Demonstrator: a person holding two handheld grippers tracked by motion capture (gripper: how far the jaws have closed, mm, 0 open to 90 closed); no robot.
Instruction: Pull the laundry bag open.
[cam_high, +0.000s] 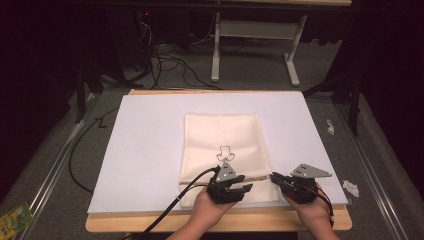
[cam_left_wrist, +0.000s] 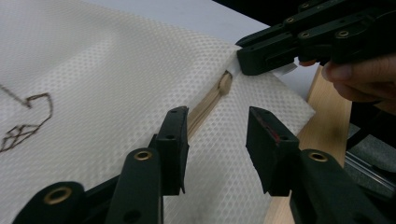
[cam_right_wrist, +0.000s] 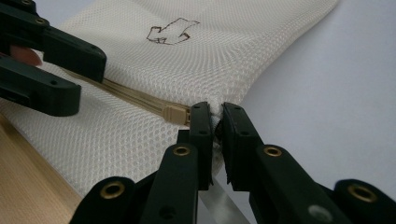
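Observation:
A cream mesh bag with a small arrow drawing lies flat on the white sheet. A tan zipper runs along its near edge, and the slider sits close to the bag's right corner. My left gripper hovers over the zipper with its jaws apart on either side of it, pressing on nothing. My right gripper is shut on the bag's corner fabric just past the slider. In the right gripper view the left gripper shows at the upper left.
The sheet covers a wooden table whose front edge is bare. A black cable trails from the left gripper toward the bottom. White scraps lie off the sheet at the right; a green packet is at the lower left.

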